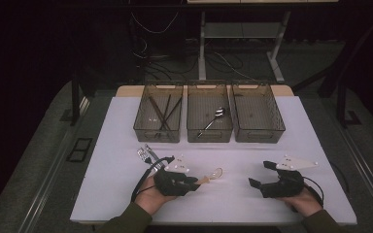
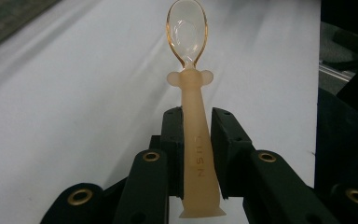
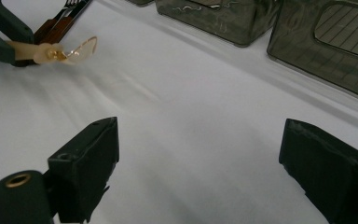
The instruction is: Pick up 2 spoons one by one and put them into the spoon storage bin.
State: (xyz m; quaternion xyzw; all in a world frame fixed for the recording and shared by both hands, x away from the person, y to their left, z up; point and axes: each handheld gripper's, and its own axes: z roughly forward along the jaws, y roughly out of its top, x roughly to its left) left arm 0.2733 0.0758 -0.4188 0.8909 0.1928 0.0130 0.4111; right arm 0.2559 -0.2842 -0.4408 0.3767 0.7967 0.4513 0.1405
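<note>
One baby spoon [image 2: 195,140] clamped in the left gripper [image 1: 190,183].
Its handle runs along the jaws, bowl pointing right toward the idle, wide-open right gripper [image 1: 260,175].

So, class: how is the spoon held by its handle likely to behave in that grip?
The spoon looks like thin plastic, so probably light. Its handle is clamped between the left gripper jaws and juts out straight, so it seems stiff. The smooth, tapering handle might slip if the grip loosens.
</note>
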